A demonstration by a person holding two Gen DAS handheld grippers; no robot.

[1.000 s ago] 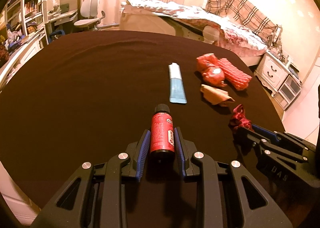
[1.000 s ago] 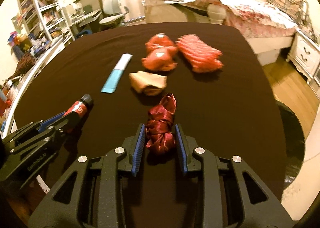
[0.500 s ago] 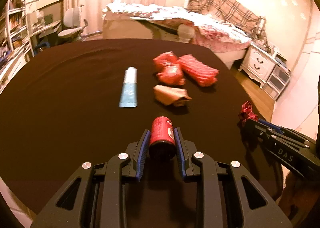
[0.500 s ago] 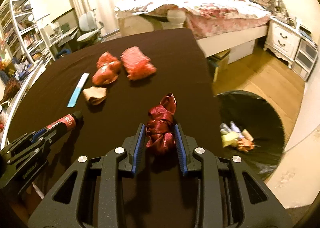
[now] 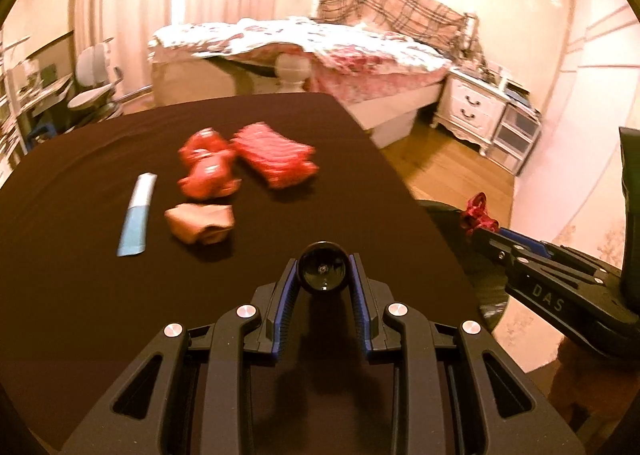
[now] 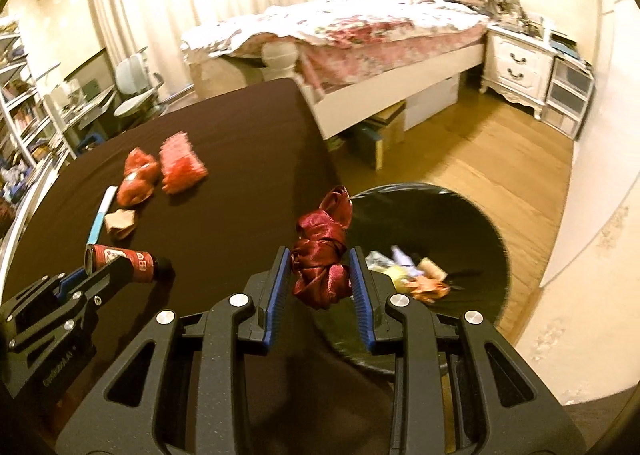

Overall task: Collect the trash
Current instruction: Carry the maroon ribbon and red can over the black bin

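Note:
My left gripper (image 5: 323, 275) is shut on a small red bottle with a black cap (image 5: 323, 272), seen cap-end on above the dark table (image 5: 80, 295); in the right wrist view that bottle (image 6: 128, 260) lies level in the left gripper (image 6: 90, 275). My right gripper (image 6: 320, 279) is shut on a crumpled dark red ribbon (image 6: 322, 255), held at the table's right edge just beside the black trash bin (image 6: 480, 223) on the floor. The ribbon (image 5: 478, 215) also shows at the right of the left wrist view. On the table lie red wrappers (image 5: 248, 163), a tan crumpled paper (image 5: 200, 223) and a blue-white tube (image 5: 138, 211).
The bin holds several bits of trash (image 6: 412, 271). Wooden floor (image 6: 480, 159) lies to the right, with a bed (image 6: 360, 27) and a white nightstand (image 6: 520, 63) behind. Shelves (image 6: 20, 103) and a chair (image 6: 132, 87) stand at the far left.
Both grippers have carried their loads to the right, from over the table's middle to its right edge. The bin has come into view under the ribbon. The bottle now points cap toward the left camera.

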